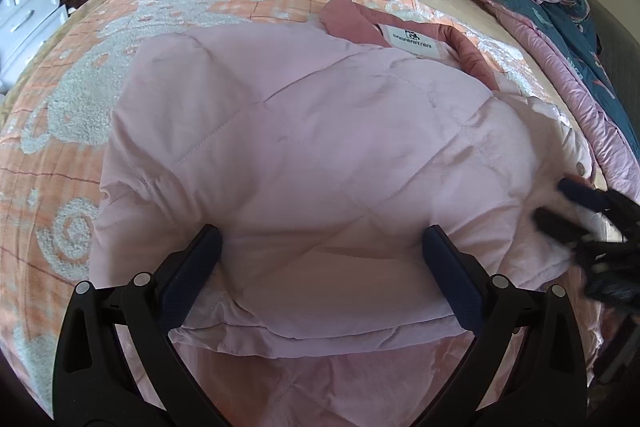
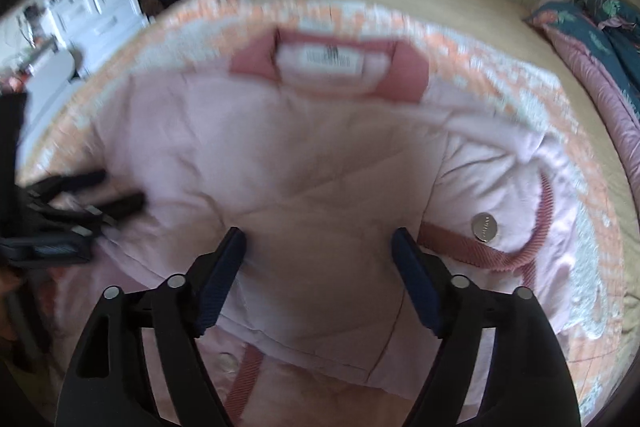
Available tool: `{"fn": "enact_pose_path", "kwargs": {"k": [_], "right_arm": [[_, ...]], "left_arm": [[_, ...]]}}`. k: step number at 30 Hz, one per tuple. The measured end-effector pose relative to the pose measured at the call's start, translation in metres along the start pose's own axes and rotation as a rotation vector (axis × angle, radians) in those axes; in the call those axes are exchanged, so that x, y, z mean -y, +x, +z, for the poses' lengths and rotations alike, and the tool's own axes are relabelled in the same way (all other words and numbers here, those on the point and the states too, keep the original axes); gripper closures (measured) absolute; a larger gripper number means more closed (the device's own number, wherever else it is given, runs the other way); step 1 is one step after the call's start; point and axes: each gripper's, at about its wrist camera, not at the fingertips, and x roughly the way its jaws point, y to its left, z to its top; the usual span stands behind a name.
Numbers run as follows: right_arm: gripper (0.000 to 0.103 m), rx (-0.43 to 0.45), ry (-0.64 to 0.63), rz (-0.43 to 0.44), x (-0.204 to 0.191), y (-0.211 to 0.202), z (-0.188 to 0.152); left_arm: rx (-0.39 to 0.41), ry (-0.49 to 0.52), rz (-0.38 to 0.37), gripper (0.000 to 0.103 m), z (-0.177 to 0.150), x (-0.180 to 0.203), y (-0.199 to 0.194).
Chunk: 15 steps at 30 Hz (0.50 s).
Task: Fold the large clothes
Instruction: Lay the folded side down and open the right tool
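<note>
One pale pink quilted jacket (image 1: 288, 147) lay folded on the orange-and-white patterned blanket (image 1: 60, 131), its padded bulk between the spread jaws of the left gripper (image 1: 320, 243) and the right gripper (image 2: 318, 247), neither pinching it.

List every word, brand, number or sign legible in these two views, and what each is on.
"DAMABAIFENBAI", below a small logo: white neck label inside the collar of the pink quilted jacket, left wrist view.
Same label in the right wrist view: too blurred to read.
Silver snap button on the jacket: embossed marks, too small to read.
</note>
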Motion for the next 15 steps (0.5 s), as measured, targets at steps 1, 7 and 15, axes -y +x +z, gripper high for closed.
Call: {"fn": "enact_pose_path", "kwargs": {"k": [1,7,15], "right_arm": [[0.025,0.0,-0.009,-0.017,-0.003,0.005,-0.001],[0.02,0.013,0.031,-0.032,-0.002,0.019,-0.004],[0.018,0.047,0.087,0.032,0.006,-0.014,-0.009]], "left_arm": [[0.001,0.004,0.005,0.008,0.0,0.001,0.0],[0.007,0.006,0.013,0.008,-0.001,0.003,-0.005],[0.033,-0.017,-0.009,0.008,-0.002,0.002,-0.034]]}}
